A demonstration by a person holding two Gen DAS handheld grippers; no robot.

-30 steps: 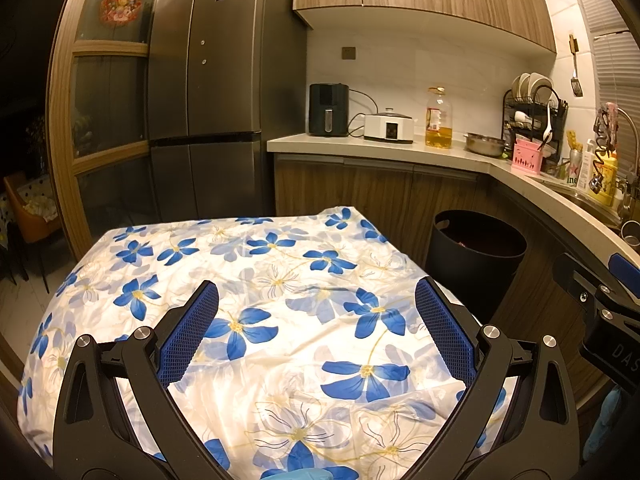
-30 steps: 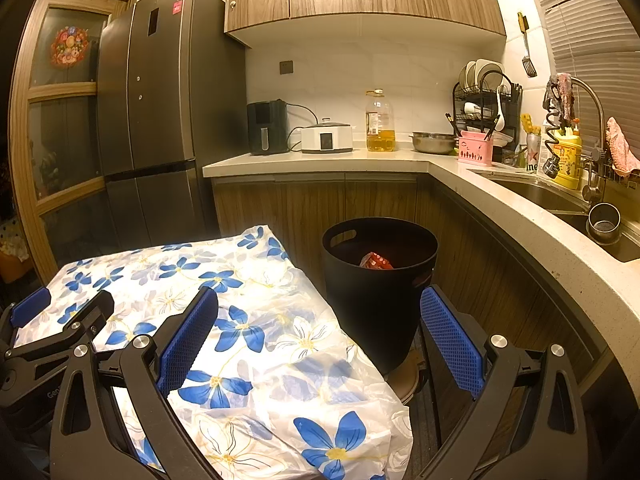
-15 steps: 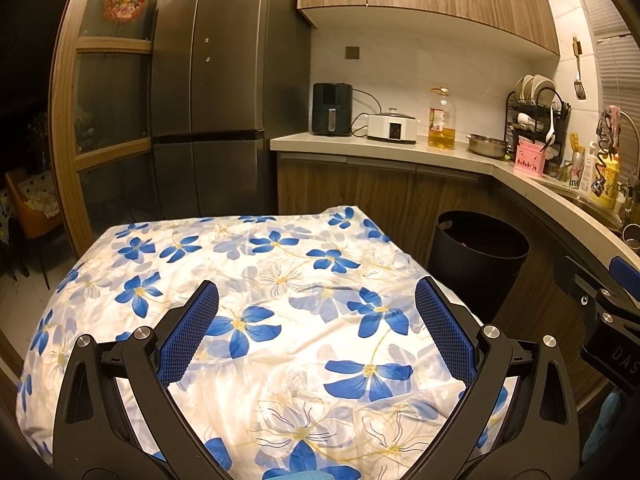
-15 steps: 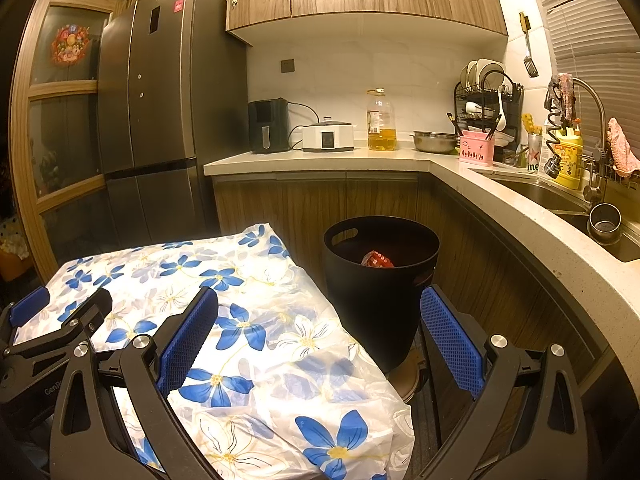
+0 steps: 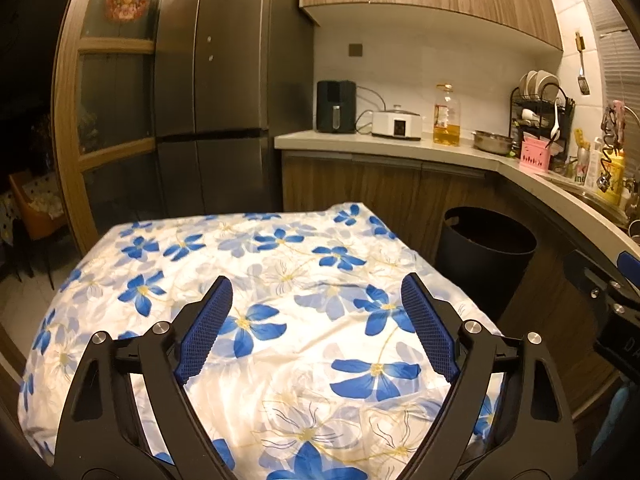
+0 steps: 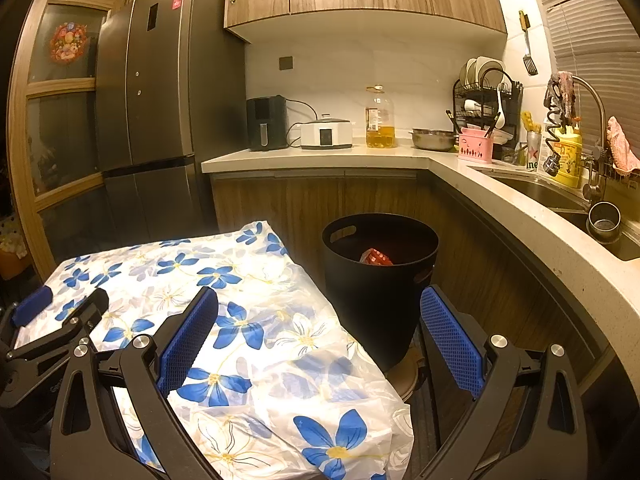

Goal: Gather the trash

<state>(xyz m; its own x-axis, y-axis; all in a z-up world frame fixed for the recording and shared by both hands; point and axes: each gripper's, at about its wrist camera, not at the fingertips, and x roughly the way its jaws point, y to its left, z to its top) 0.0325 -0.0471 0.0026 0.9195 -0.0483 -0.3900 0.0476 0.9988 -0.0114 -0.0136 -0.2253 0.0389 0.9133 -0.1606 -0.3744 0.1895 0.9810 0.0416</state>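
**Operator:** Since the earlier frame, my left gripper (image 5: pixel 316 292) has narrowed its gap a little. Its jaws are closing with nothing between them, only the blue-flowered tablecloth (image 5: pixel 280 280) below. My right gripper (image 6: pixel 320 316) has kept its place, its blue pads (image 6: pixel 448 336) wide apart and empty.

**Observer:** Where is the trash?

**Operator:** A red wrapper (image 6: pixel 376 258) lies inside the black bin (image 6: pixel 380 276), seen in the right wrist view. From the left wrist view the black bin (image 5: pixel 486 256) shows only a dark interior. I see no loose trash on the tablecloth in either view.

**Observer:** And the bin's position?

**Operator:** It stands on the floor between the table's right edge and the wooden cabinets (image 6: pixel 360 204), below the countertop (image 6: pixel 320 158). My right gripper points toward the gap between table and bin.

**Observer:** Background?

**Operator:** Refrigerator (image 5: pixel 224 92) at left; air fryer (image 5: pixel 336 106), cooker (image 5: pixel 396 124) and oil bottle (image 5: pixel 447 116) along the counter.
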